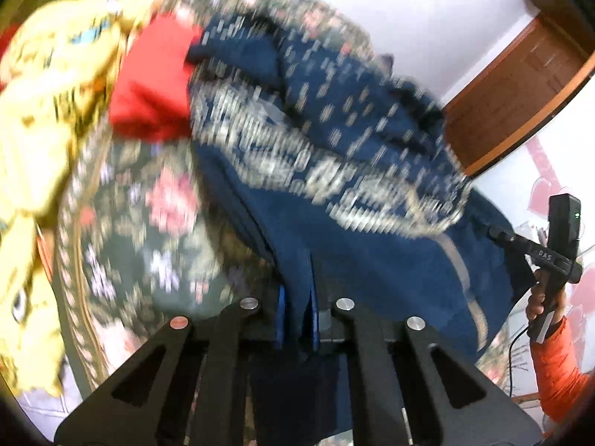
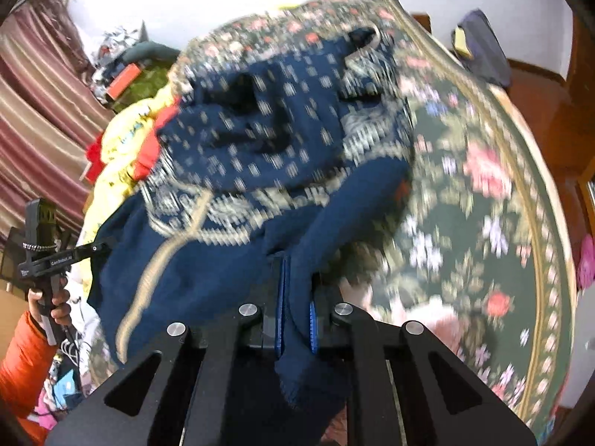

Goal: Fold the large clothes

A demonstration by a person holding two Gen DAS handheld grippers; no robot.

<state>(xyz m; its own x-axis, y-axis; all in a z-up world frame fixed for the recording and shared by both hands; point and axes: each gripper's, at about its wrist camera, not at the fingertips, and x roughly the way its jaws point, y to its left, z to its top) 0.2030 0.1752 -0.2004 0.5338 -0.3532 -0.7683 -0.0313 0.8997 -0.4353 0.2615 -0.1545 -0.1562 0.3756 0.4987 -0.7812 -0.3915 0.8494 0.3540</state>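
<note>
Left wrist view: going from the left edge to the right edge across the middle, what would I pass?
Yellow garment → red cloth → navy patterned garment → wooden door, and lower right, the other handheld gripper above an orange sleeve.

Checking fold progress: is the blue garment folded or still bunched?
Bunched: the blue garment lies crumpled in uneven ridges on the floral cover, with no flat, even fold.

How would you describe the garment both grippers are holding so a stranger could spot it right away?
Start from the dark green floral bedspread that covers the surface. Heaped on it, beside a yellow garment and a red cloth, lies the navy blue garment, pinched by the left gripper and the right gripper. Only it is navy with small pale motifs and a beige patterned border.
</note>
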